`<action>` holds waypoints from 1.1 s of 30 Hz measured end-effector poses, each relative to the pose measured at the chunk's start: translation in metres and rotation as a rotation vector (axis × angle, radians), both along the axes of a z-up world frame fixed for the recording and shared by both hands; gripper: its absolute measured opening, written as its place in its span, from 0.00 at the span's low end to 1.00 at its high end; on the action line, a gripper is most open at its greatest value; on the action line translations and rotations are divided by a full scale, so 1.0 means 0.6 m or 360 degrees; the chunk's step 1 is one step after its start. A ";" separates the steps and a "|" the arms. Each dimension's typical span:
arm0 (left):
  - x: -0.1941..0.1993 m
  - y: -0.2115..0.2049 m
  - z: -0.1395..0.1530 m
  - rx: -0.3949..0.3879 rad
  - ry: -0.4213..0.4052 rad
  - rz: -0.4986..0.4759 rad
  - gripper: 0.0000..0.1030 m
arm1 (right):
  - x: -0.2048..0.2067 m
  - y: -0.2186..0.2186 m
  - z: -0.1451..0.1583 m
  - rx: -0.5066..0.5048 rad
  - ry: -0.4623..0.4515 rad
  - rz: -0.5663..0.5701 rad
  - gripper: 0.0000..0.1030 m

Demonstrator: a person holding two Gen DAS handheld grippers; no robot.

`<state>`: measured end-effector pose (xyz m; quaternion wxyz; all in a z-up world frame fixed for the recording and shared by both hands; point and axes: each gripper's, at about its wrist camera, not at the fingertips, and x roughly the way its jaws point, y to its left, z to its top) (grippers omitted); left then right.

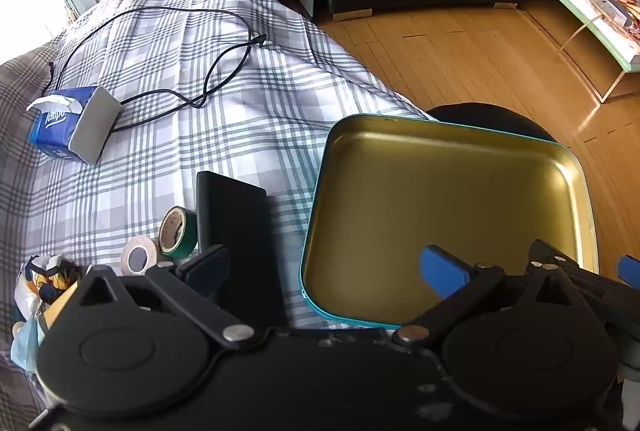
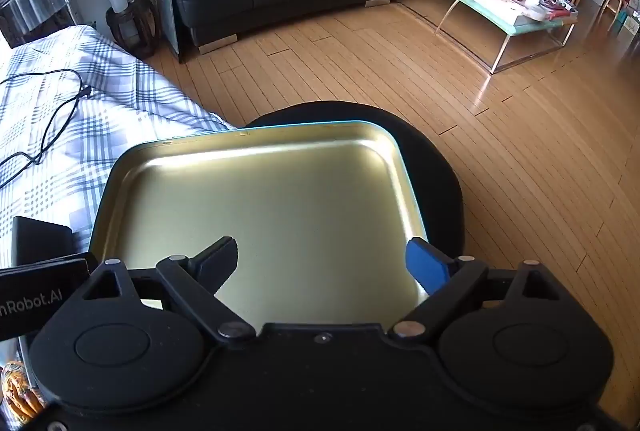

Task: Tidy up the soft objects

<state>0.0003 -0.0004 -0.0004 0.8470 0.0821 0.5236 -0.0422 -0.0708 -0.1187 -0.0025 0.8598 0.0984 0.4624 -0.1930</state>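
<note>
Crumpled soft things [image 1: 44, 283] at bed's near-left edge, half hidden behind left claw [image 1: 326, 269], unidentifiable. Seen from left wrist only: tissue pack [image 1: 72, 123], tape rolls [image 1: 178, 237]. Both claws spread wide, empty; right claw [image 2: 330, 263] over bare tin tray [image 2: 260, 191].

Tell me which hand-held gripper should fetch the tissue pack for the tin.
Left. The left hand-held gripper is open over the bed side, with the tissue pack in view. The right hand-held gripper, also open, faces the empty tin.
</note>
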 end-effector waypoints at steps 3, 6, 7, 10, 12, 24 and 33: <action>0.002 -0.001 0.000 -0.0020 0.0011 -0.0006 1.00 | 0.001 -0.002 -0.001 0.0009 0.0015 0.0004 0.85; -0.001 -0.003 -0.010 -0.0027 0.0013 -0.0008 1.00 | 0.004 0.002 -0.004 0.0004 0.0023 -0.0003 0.85; -0.004 -0.006 -0.008 -0.0027 0.0007 -0.0008 1.00 | -0.001 -0.002 -0.012 0.0007 0.0006 -0.0002 0.85; -0.003 -0.006 -0.013 -0.0041 -0.0003 -0.0007 1.00 | -0.004 0.004 -0.014 -0.0005 0.0009 -0.0001 0.85; -0.002 -0.003 -0.015 -0.0053 -0.0005 -0.0002 1.00 | 0.004 0.006 -0.013 -0.0001 0.0034 -0.0004 0.85; 0.000 0.009 -0.013 -0.0041 -0.0015 0.0006 1.00 | 0.006 -0.001 -0.018 0.0025 0.0039 -0.0004 0.85; -0.001 0.003 -0.010 -0.0030 -0.0022 0.0009 1.00 | 0.010 0.001 -0.018 0.0017 0.0045 0.0008 0.82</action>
